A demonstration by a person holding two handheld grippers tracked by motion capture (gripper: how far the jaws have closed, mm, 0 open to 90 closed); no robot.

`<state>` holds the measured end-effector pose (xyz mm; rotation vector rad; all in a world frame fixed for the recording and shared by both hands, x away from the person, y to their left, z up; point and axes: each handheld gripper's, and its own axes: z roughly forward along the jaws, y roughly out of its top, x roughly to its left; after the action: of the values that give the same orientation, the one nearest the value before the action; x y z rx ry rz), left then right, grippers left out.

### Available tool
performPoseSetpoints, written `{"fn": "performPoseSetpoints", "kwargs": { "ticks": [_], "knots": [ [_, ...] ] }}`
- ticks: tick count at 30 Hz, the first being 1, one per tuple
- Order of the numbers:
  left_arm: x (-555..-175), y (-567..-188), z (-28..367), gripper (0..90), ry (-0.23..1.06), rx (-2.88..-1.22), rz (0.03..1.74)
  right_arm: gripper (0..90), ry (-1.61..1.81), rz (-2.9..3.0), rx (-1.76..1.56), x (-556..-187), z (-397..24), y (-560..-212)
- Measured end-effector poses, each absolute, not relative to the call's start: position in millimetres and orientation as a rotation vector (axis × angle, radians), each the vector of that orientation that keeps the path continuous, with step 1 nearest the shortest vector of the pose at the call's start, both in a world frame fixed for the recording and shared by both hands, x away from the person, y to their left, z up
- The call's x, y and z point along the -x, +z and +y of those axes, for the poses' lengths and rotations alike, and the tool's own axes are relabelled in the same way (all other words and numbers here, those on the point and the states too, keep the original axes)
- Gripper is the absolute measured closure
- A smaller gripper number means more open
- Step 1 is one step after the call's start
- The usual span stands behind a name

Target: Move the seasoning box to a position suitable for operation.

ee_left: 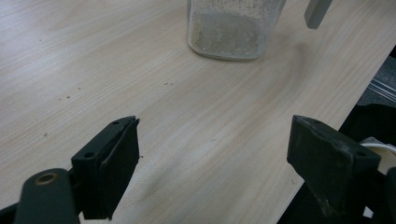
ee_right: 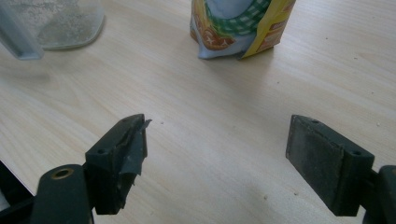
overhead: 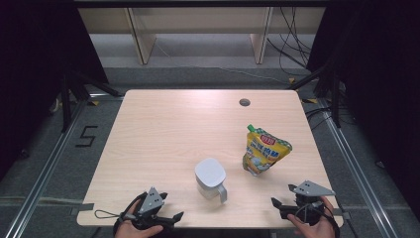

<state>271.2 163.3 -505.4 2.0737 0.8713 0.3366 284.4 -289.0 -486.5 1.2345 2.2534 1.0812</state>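
Closest to the person, at the near edge of the table (overhead: 163, 119), are the two tools. The left gripper (overhead: 171, 218) sits at the near left, with a hand (overhead: 136, 229) around it. Its jaws stand wide apart with nothing between them, and they point at the jug. The right gripper (overhead: 277, 206) sits at the near right in the other hand (overhead: 312, 227). Its jaws are wide too, and only bare wood lies between them.

A bit farther in, near the middle, stands a clear jug (overhead: 210, 178) with a white lid and a handle (overhead: 222, 192) that points back toward the near edge. It stands straight up. Some pale powder seems to be in the bottom.

Farther still, to the right of the jug and apart from it, stands a yellow pouch (overhead: 265, 150) with a green cap (overhead: 250, 127) at its top corner. It leans a little.

It looks like the work is only starting: reach for the jug and the pouch. To do it well, keep both tools wide open while they come in. Slide the left one around the jug low down, so it does not tip. Bring the right one around the middle of the pouch and squeeze softly, because the pouch is squishy and could fall over if bumped.
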Motion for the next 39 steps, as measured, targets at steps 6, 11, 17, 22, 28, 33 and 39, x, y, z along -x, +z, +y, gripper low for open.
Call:
{"fn": "performPoseSetpoints", "kwargs": {
  "ticks": [6, 11, 17, 22, 28, 33, 39],
  "knots": [
    [-270.9, -505.2, 162.7, 16.4, 0.332, -2.068, 0.877, 22.6, 1.085, 2.272, -1.220, -284.9, -290.5, -485.6],
    [-270.5, -503.9, 162.8, 19.1, 0.336, -2.058, 0.872, 22.7, 1.087, 2.242, -1.229, -284.4, -290.1, -485.5],
    [-269.6, -503.0, 161.3, 25.3, 0.265, -2.019, 0.875, 22.9, 1.097, 2.234, -1.226, -285.1, -290.5, -486.1],
    [-265.7, -500.5, 156.5, 33.8, 0.256, -1.999, 0.841, 23.1, 1.087, 2.233, -1.224, -285.8, -291.2, -486.2],
    [-262.5, -497.9, 143.4, 40.0, 0.257, -2.034, 0.785, 23.5, 1.088, 2.229, -1.270, -284.5, -290.3, -486.4],
    [-260.4, -497.0, 123.3, 45.9, 0.281, -2.063, 0.727, 23.6, 1.097, 2.231, -1.267, -285.7, -289.7, -486.8],
    [-261.3, -492.1, 105.1, 55.9, 0.273, -2.088, 0.635, 23.7, 1.090, 2.230, -1.244, -287.9, -289.7, -488.7]
  ]
}}
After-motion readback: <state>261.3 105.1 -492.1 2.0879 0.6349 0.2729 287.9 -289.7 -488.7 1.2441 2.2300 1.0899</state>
